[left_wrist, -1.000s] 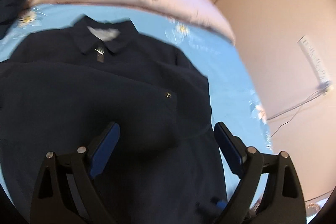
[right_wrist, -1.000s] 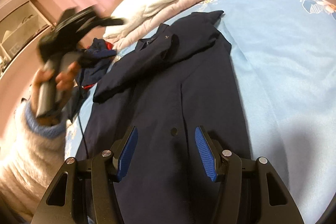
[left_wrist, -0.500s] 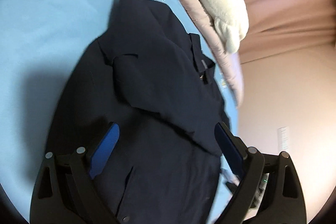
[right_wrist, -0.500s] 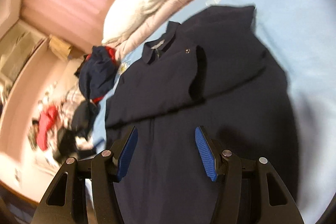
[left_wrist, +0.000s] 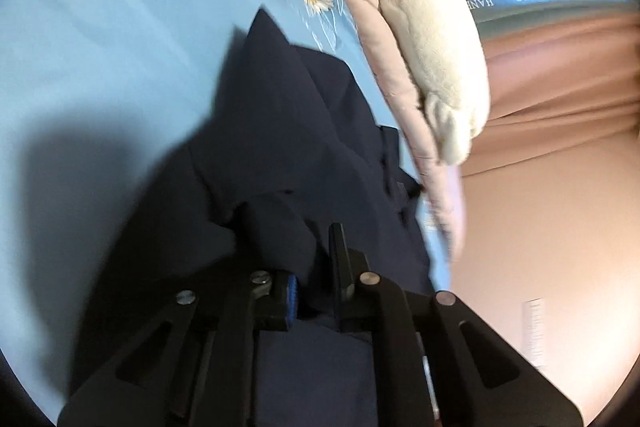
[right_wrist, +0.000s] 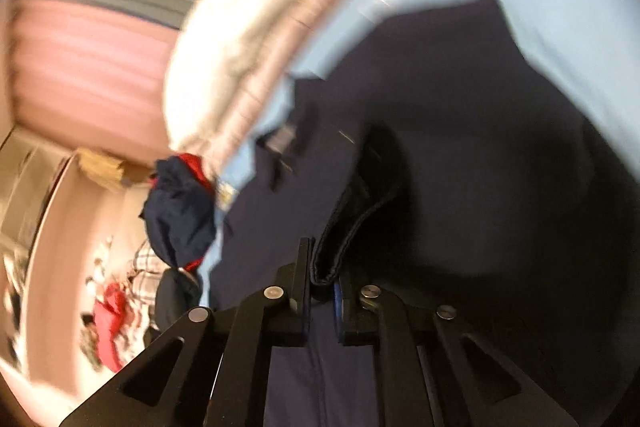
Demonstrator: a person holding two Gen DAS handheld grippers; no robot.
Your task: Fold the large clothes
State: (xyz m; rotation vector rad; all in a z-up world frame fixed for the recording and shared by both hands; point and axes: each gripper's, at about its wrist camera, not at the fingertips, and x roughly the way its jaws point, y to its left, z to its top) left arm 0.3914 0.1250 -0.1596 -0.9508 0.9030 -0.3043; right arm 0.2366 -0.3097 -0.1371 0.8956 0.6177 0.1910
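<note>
A dark navy jacket (left_wrist: 304, 115) lies spread on the light blue bedsheet (left_wrist: 100, 47), its collar toward the pillows. In the left wrist view my left gripper (left_wrist: 314, 267) has its jaws closing on a raised fold of the jacket's cloth, which bulges up between the fingers. The right wrist view is blurred. There the jacket (right_wrist: 480, 147) fills the right half, and my right gripper (right_wrist: 322, 275) has its jaws closing on a stitched edge of the jacket, with the hem pinched between the pads.
A cream fleece (left_wrist: 436, 67) lies on a pink quilt (left_wrist: 384, 39) at the bed's head. A navy and red garment (right_wrist: 180, 215) sits at the bed's corner. Clothes lie heaped on the floor (right_wrist: 112, 315) below. A pink wall (left_wrist: 540, 227) runs beside the bed.
Both grippers stood open above the jacket and have come down and closed on its cloth. The left one swung round and rolled, so the bed's head is now at the upper right.
</note>
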